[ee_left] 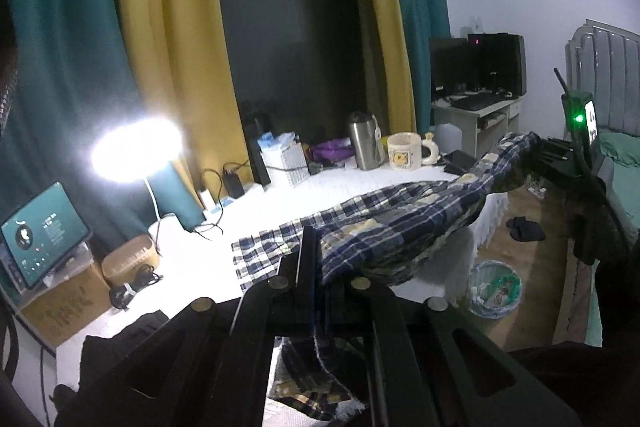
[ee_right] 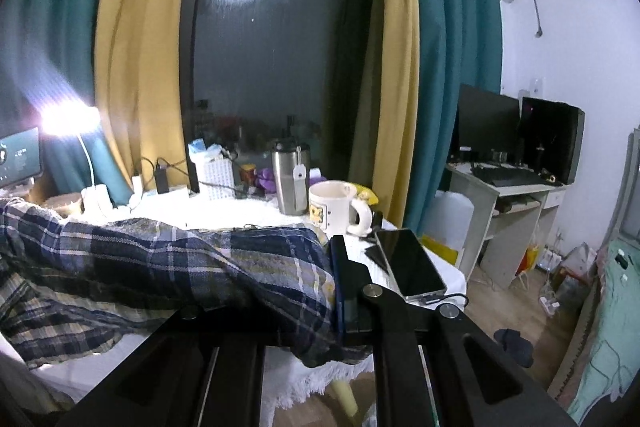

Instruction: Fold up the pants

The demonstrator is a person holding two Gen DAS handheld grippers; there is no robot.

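Blue, white and yellow plaid pants (ee_left: 384,227) stretch across the white-covered table (ee_left: 192,267), lifted between both grippers. My left gripper (ee_left: 318,259) is shut on one end of the pants, and cloth hangs down below the fingers. My right gripper (ee_right: 334,267) is shut on the other end of the pants (ee_right: 180,259), near the table's right edge. The right gripper also shows in the left wrist view (ee_left: 560,151), holding the raised far end with a green light on it.
At the table's back stand a lit lamp (ee_left: 136,151), a steel flask (ee_right: 290,179), a white mug (ee_right: 334,207), a white basket (ee_left: 286,163) and chargers. A phone (ee_right: 408,263) lies at the right edge. A tablet (ee_left: 40,231) and a waste bin (ee_left: 496,287) are nearby.
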